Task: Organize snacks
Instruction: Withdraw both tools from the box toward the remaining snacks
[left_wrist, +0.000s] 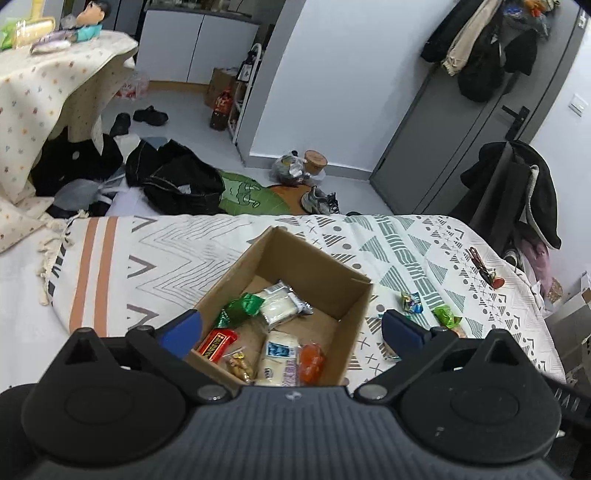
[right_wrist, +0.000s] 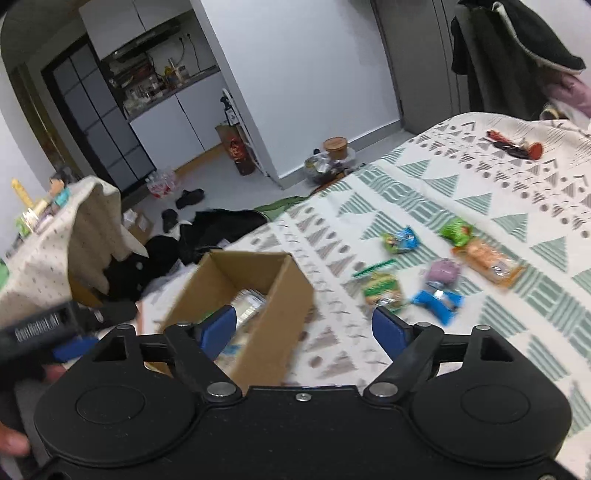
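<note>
Left gripper (left_wrist: 291, 330) spread wide and empty above cardboard box (left_wrist: 317, 273) holding wrapped snacks (left_wrist: 279, 304), right gripper (right_wrist: 304, 326) also wide, empty, loose snack packets (right_wrist: 436, 280) on patterned bedspread (right_wrist: 461, 192) at two o'clock from box

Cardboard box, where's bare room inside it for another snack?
The cardboard box has bare floor in its far corner and right side, beyond the white packet. The near end is crowded: red packet, orange snack.
</note>
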